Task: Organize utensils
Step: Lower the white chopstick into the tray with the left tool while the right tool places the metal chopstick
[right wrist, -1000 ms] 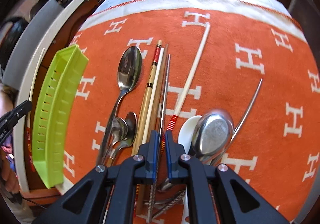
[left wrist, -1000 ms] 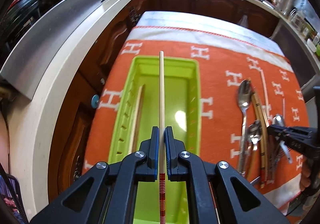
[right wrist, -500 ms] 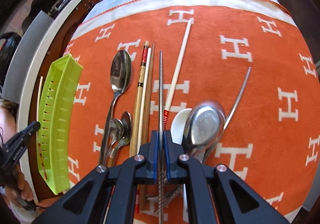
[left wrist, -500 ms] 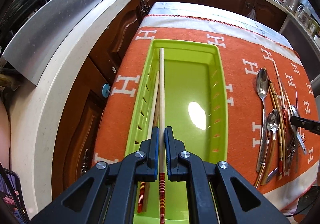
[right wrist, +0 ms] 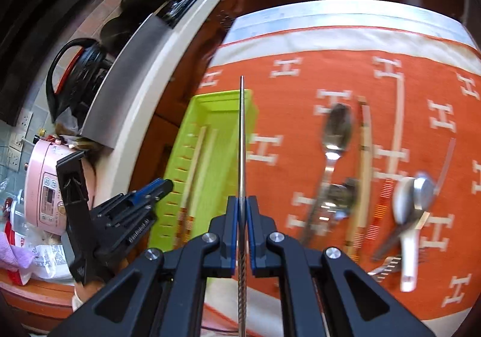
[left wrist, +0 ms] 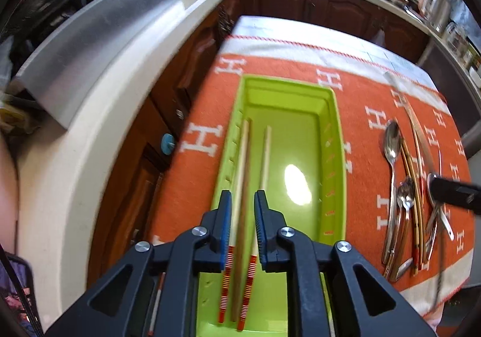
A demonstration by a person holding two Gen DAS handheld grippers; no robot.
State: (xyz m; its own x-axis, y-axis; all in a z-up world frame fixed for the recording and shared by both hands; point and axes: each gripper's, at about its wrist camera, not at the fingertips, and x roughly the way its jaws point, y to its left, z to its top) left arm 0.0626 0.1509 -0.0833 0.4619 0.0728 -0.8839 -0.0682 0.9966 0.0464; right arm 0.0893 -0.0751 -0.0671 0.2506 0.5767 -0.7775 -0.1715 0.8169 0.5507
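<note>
The left tool (left wrist: pixel 243 225) hangs over the near end of the green tray (left wrist: pixel 338 138), and its two blue pads are spread apart with nothing between them. Down in the tray lie two pale chopsticks (left wrist: pixel 244 156) with red stripes at their near ends. They lie side by side, close to the tray's left wall and along its length. The tray sits on an orange cloth (left wrist: pixel 195 186) with white H marks, and the cloth covers the table. The right tool (right wrist: pixel 242 216) is pressed together on a thin metal chopstick (right wrist: pixel 242 141). That chopstick points straight ahead, and its tip shows over the far right part of the tray (right wrist: pixel 180 168). From this side you can see the left tool (right wrist: pixel 150 189) at the tray's near left corner, and the two chopsticks (right wrist: pixel 195 162) in the tray. To the right of the tray, on the cloth (right wrist: pixel 279 114), lies a bunch of things, well apart from it: a big metal spoon (right wrist: pixel 335 132), a wooden chopstick (right wrist: pixel 365 162), a pale chopstick with red stripes (right wrist: pixel 396 138) and a white spoon (right wrist: pixel 405 222). They look blurry. Left of the tray a pale counter (left wrist: pixel 99 114) curves around.
</note>
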